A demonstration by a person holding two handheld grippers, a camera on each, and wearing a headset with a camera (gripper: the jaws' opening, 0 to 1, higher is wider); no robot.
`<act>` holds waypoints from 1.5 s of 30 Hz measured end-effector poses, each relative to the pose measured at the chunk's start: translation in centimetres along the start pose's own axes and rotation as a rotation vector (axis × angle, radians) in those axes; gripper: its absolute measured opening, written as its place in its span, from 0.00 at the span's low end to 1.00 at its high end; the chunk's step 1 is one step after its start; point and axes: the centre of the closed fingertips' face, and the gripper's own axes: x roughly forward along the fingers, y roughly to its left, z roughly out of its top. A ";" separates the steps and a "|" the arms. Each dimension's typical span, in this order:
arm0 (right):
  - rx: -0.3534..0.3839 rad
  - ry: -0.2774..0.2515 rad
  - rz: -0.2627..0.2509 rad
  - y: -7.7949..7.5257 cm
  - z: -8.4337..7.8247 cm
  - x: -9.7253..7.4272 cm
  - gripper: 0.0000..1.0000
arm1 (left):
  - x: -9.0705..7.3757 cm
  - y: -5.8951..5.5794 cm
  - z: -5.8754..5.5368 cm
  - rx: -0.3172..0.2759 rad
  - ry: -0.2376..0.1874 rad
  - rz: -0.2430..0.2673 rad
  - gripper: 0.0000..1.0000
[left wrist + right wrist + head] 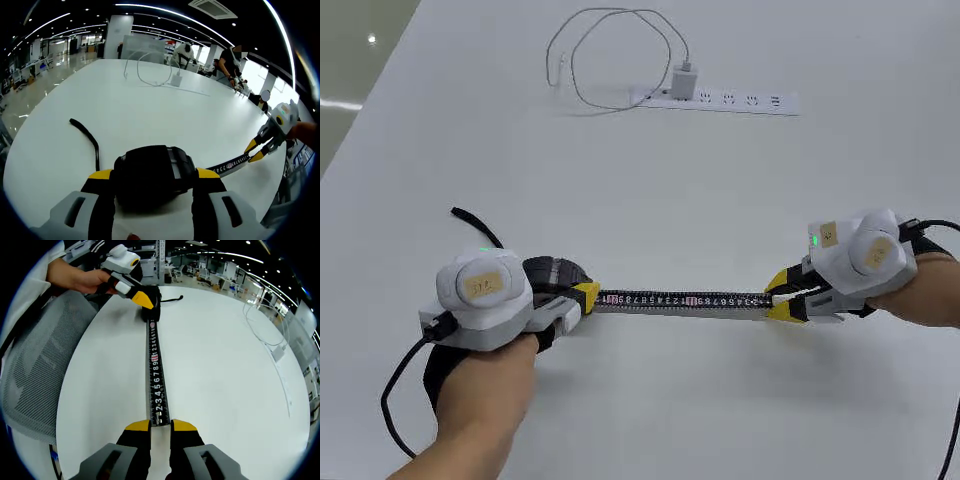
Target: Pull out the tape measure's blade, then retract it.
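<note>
The left gripper (154,176) clamps the black tape measure case (552,272) on the white table (650,190). The right gripper (160,427), nearly closed, pinches the tip of the blade (154,370), which is stretched out between them.

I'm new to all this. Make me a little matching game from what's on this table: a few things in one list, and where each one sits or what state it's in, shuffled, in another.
Things:
1. tape measure case
2. blade
3. power strip
4. black strap

Places or states:
A. lying curved on the table, beside the case
B. pulled out, its tip pinched by the right gripper
C. far across the table, with a white charger plugged in
D. clamped in the left gripper

Pairs: 1-D, 2-B, 3-C, 4-A
</note>
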 end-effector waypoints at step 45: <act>-0.001 -0.054 0.035 0.1 3.1 2.0 0.09 | -0.4 -0.1 0.1 -0.037 -0.015 -0.033 0.58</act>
